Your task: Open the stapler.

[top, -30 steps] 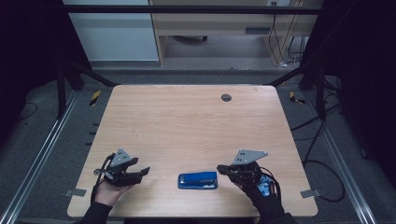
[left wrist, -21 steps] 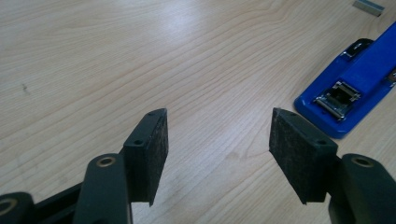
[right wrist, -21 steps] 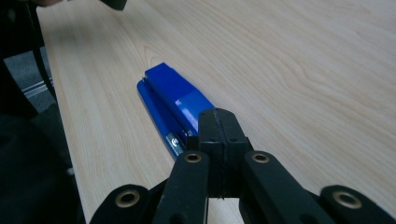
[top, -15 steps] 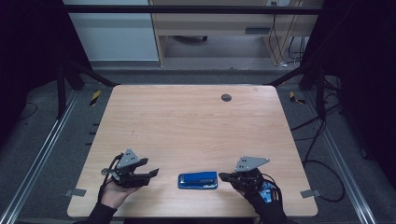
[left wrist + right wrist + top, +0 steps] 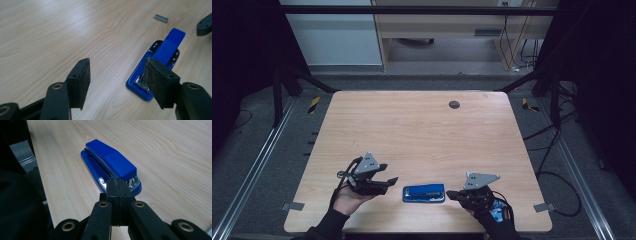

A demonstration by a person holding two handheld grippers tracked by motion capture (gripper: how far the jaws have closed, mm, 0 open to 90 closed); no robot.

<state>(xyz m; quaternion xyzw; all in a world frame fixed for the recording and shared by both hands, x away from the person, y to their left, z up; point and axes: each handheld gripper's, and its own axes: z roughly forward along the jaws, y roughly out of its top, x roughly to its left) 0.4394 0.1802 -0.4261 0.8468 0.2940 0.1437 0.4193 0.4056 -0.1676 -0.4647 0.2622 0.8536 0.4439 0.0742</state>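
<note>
A blue stapler (image 5: 424,193) lies flat near the table's front edge, lengthwise between my two grippers. My left gripper (image 5: 390,182) hovers just left of it, held in a hand, jaws open and empty. In the left gripper view the two black pads (image 5: 81,78) stand wide apart, with the stapler (image 5: 163,53) ahead and to the right. My right gripper (image 5: 451,194) is at the stapler's right end with its jaws shut. In the right gripper view the closed tips (image 5: 117,185) sit right at the metal end of the stapler (image 5: 110,160); whether they touch it I cannot tell.
A small grey strip of staples (image 5: 161,18) lies on the wood beyond the stapler. A dark round grommet (image 5: 454,104) sits at the table's far side. The wooden table (image 5: 422,135) ends close behind both hands. A dark sleeve (image 5: 17,202) is at the left of the right gripper view.
My left gripper has moved right toward the stapler and risen a little, still open. The right gripper and the stapler have stayed in place.
</note>
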